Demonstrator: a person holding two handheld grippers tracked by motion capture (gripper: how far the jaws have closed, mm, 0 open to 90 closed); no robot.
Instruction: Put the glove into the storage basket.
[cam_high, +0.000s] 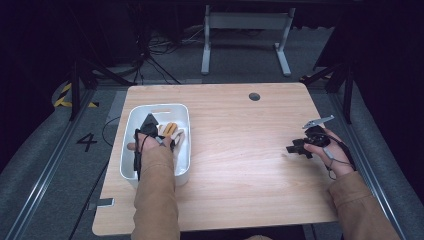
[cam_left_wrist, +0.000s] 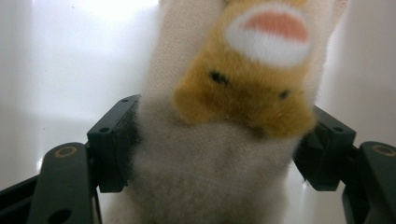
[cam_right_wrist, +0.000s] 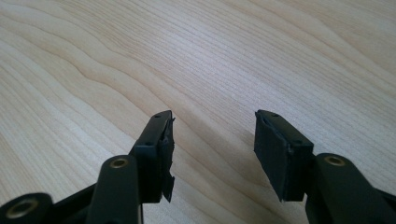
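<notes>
A pale wooden table (cam_high: 240, 150) carries a white plastic tub (cam_high: 131, 165) at its left. There the left tongs (cam_high: 167, 137) straddle a cream-and-orange plush toy (cam_high: 172, 131).

Left gripper view: the toy (cam_left_wrist: 219, 154) sits between spread jaws, lengthwise straight ahead; contact unclear.

Right gripper view: the right tongs (cam_right_wrist: 212, 140) gape empty, well apart.

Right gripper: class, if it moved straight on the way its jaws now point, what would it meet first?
Probably the bare wooden table. The right gripper has open jaws with nothing between them, angled down at the tabletop, and no object lies ahead of them in the right gripper view. How far ahead the contact point sits is unclear.
</notes>
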